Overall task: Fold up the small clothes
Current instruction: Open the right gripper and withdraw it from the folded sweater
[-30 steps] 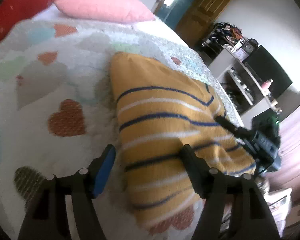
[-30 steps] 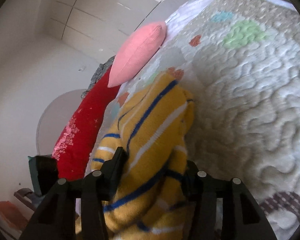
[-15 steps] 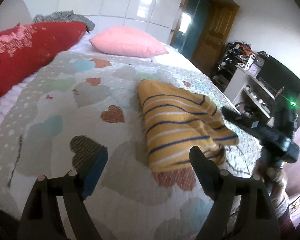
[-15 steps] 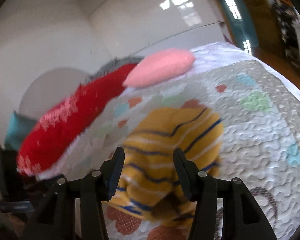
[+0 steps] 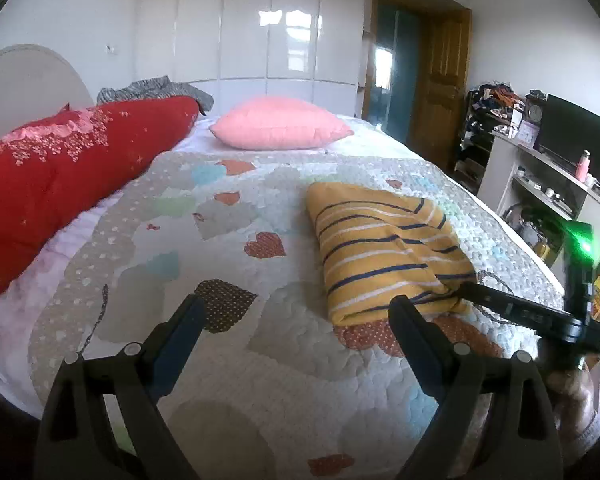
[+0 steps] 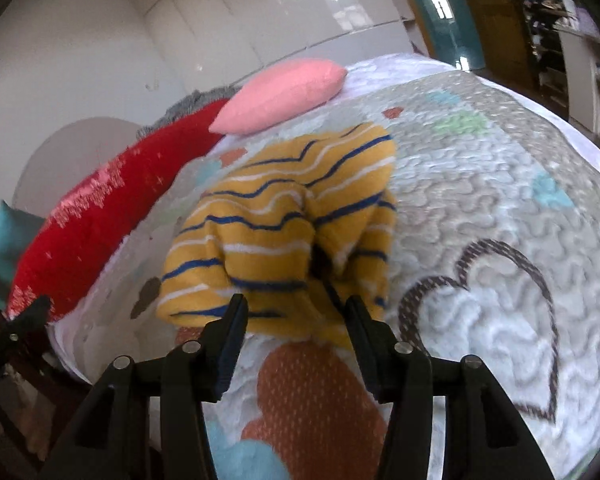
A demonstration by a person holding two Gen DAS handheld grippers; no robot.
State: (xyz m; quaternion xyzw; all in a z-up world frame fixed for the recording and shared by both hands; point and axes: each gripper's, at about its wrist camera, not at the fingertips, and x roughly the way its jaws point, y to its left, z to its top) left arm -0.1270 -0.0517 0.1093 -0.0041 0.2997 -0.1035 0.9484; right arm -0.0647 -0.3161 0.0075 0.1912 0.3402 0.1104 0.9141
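From your left wrist view, your left tool (image 5: 294, 306) hangs above the quilt (image 5: 228, 364) with its jaws spread wide and nothing between them. The sweater (image 5: 384, 248), yellow with blue and white stripes, lies folded on the quilt at about 1 o'clock from that tool, clear of both fingers. Your right tool (image 5: 466, 290) comes in from 3 o'clock, a green light lit on its body, and its tip meets the sweater's near right corner; from here you cannot tell how far it is open. A pink pillow (image 5: 282, 128) sits at 12 o'clock at the far end of the bed, a red duvet (image 5: 68, 172) runs along the 10 o'clock side, and a grey cloth (image 5: 156, 88) lies behind it. Shelves (image 5: 540, 196) holding small items, too small to make out, stand at 2 o'clock beside a dark screen (image 5: 576, 140).

From your right wrist view, your right tool (image 6: 296, 308) is partly open, its fingertips at the sweater's (image 6: 284, 224) near edge. The fabric bunches up right in front of the gap, at 12 o'clock, but you cannot tell whether any of it is pinched. The sweater lies on the quilt (image 6: 500, 208), with the pillow (image 6: 280, 94) at 12 o'clock beyond it and the duvet (image 6: 96, 208) at 10 o'clock.
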